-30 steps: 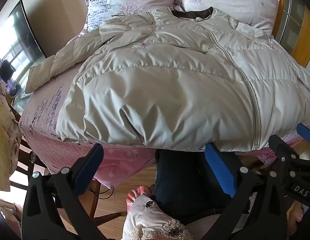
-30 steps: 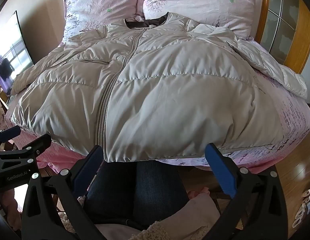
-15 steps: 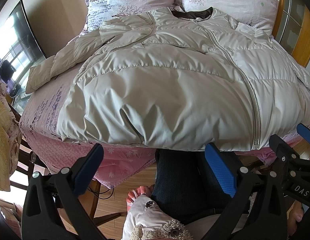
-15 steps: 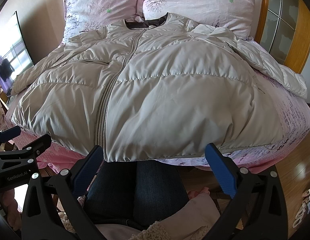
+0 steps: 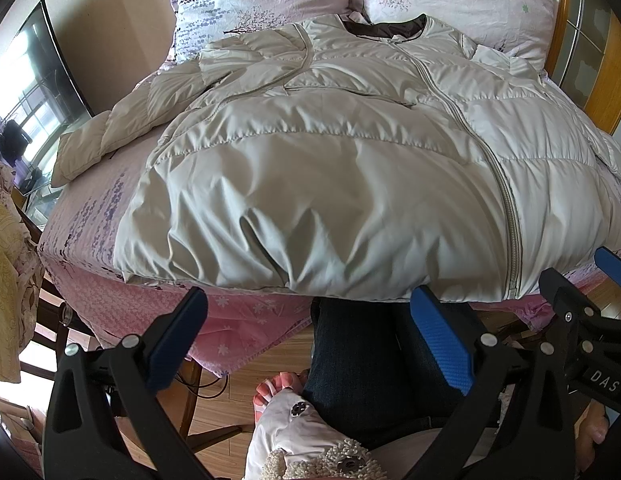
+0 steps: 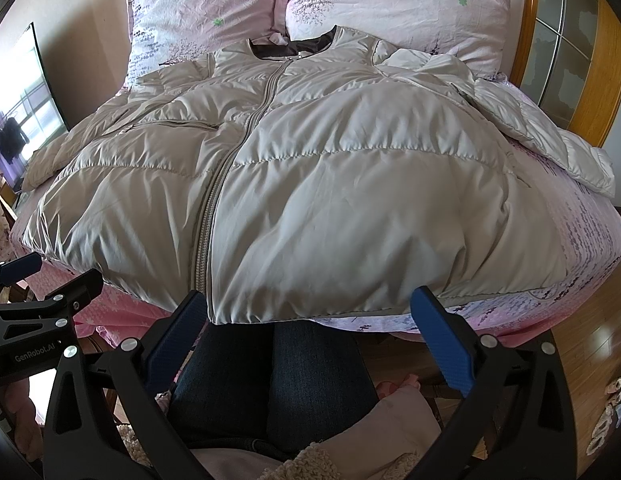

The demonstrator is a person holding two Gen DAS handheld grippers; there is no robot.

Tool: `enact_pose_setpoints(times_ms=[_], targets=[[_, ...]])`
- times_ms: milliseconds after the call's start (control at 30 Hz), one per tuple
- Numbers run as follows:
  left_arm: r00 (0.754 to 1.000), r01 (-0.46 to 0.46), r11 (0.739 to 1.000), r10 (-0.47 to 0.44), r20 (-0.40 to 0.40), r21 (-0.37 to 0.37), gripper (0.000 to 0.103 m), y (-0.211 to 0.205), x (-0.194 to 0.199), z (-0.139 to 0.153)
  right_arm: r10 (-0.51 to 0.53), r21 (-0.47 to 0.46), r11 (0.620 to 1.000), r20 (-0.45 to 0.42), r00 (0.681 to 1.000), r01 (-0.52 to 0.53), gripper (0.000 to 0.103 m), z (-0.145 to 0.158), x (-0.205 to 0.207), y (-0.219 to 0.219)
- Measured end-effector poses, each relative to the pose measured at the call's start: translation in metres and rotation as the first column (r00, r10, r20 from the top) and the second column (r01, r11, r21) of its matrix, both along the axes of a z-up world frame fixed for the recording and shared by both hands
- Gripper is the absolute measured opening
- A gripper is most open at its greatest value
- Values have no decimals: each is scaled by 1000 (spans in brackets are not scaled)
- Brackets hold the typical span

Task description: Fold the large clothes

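A large beige puffer jacket (image 5: 342,168) (image 6: 318,192) lies spread face up on the bed, zipped, collar toward the pillows, hem at the near edge. Its left sleeve (image 5: 110,136) stretches toward the bed's left side; the right sleeve (image 6: 550,136) lies out to the right. My left gripper (image 5: 310,320) hovers open just below the hem, left of the zipper. My right gripper (image 6: 310,316) is open too, below the hem right of the zipper. Neither holds anything. Each gripper's tip shows in the other's view at the frame edge.
Two pink floral pillows (image 6: 390,4) lean at the headboard. The pink sheet (image 5: 90,220) hangs over the bed's edges. A person's legs in dark jeans (image 6: 278,380) are right under both grippers. A TV screen (image 5: 34,80) stands left; wooden frame (image 6: 590,100) at right.
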State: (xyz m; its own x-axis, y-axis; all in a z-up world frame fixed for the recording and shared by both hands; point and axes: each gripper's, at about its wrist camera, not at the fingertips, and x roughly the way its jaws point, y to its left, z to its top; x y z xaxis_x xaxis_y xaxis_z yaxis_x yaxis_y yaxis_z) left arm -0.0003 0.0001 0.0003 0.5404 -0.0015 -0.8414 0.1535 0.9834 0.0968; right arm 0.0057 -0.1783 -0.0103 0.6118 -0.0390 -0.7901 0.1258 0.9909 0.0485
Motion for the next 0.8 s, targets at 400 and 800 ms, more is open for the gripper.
enact_pose_setpoints(times_ms=[400,800], targets=[[1000,0,1000,0,1,0,101,0,0,0,0,-1,1000,2,1000,0,102,0,0,0],[1000,0,1000,0,1,0,101,0,0,0,-3,2,1000,4,1000,3,102,1,0,-1]])
